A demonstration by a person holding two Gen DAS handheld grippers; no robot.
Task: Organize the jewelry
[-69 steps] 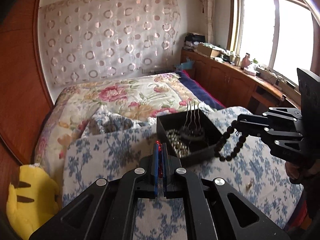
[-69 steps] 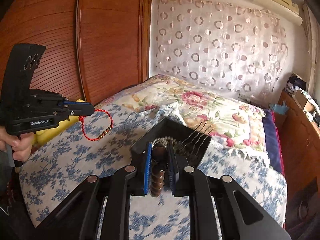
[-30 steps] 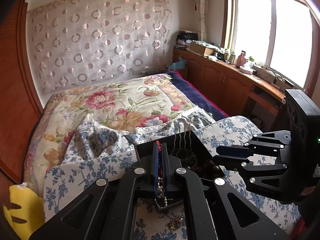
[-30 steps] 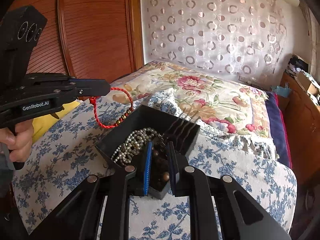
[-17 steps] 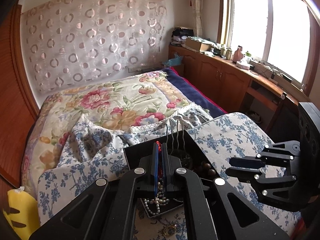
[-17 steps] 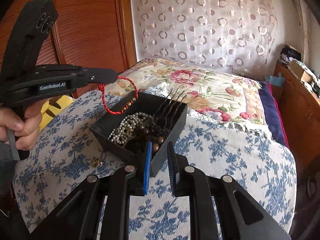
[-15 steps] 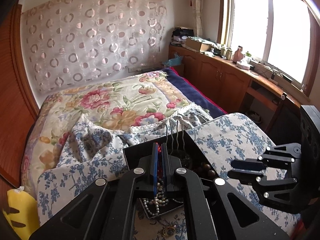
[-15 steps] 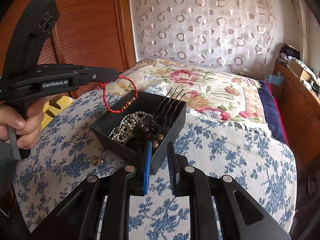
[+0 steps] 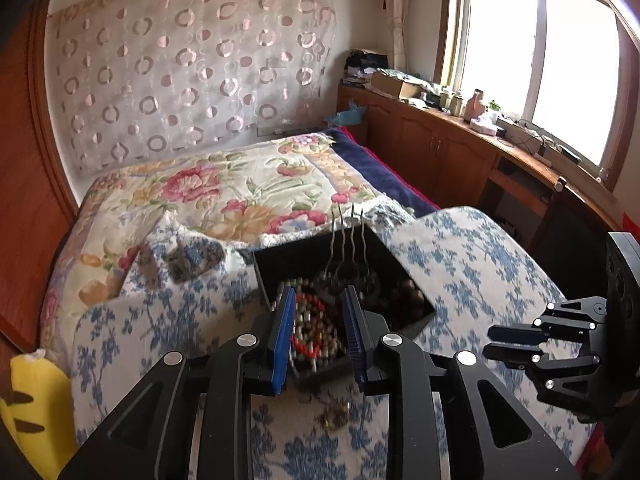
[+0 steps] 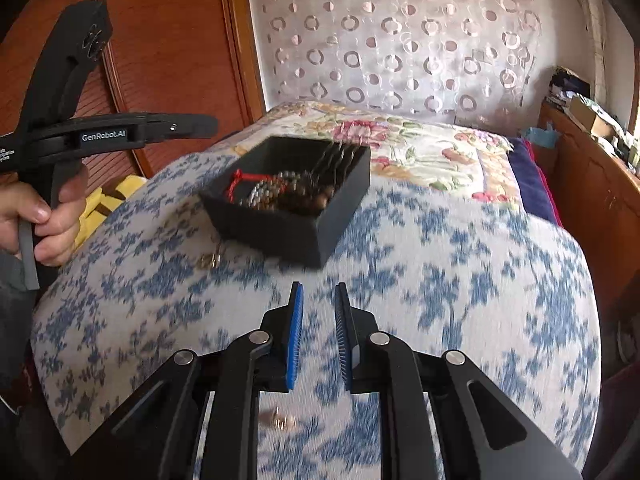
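Observation:
A black jewelry box (image 9: pixel 280 264) (image 10: pixel 280 232) sits on the blue-floral cloth. It holds a pearl necklace, brown wooden beads (image 9: pixel 404 300), a hair comb (image 9: pixel 348 240) and the red cord bracelet (image 9: pixel 308 320) (image 10: pixel 244 180). My left gripper (image 9: pixel 318 336) is open just above the box with the red bracelet lying below it; it also shows in the right wrist view (image 10: pixel 200 124). My right gripper (image 10: pixel 319 336) is open and empty, back from the box; it also shows in the left wrist view (image 9: pixel 496 344).
A small gold piece (image 9: pixel 336 416) (image 10: pixel 210 260) lies on the cloth in front of the box. Another gold piece (image 10: pixel 280 420) lies under my right gripper. A yellow plush (image 9: pixel 32 408) is at the left. The floral bed (image 9: pixel 224 196) lies behind.
My left gripper has opened and the red bracelet has dropped into the box. My right gripper has pulled back from the box after leaving the brown beads in it.

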